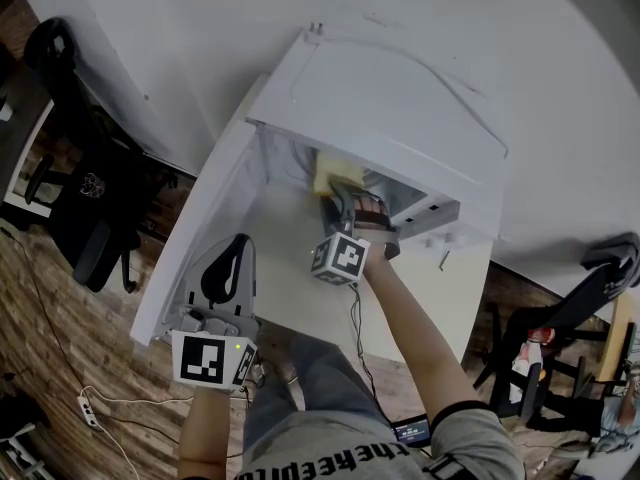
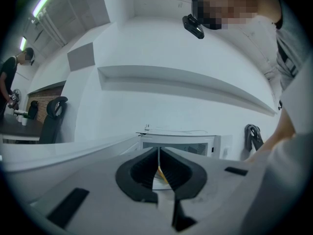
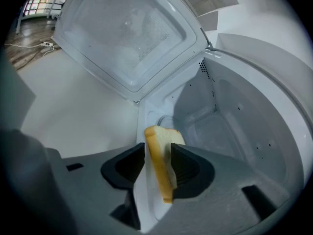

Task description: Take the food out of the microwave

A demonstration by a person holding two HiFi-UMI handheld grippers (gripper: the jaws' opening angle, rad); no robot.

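Step in hand: lifting food out. My right tongs [image 3: 157,148], centre of head view, pinch bread slice [image 1: 333,178] on edge at mouth of open microwave [image 1: 400,98]. Slice not yet clear of cavity, I judge. Left tongs [image 2: 159,153] pressed together, empty, lower left by desk [image 1: 300,298]. Next: draw slice straight back with gentle squeeze, set on desk.
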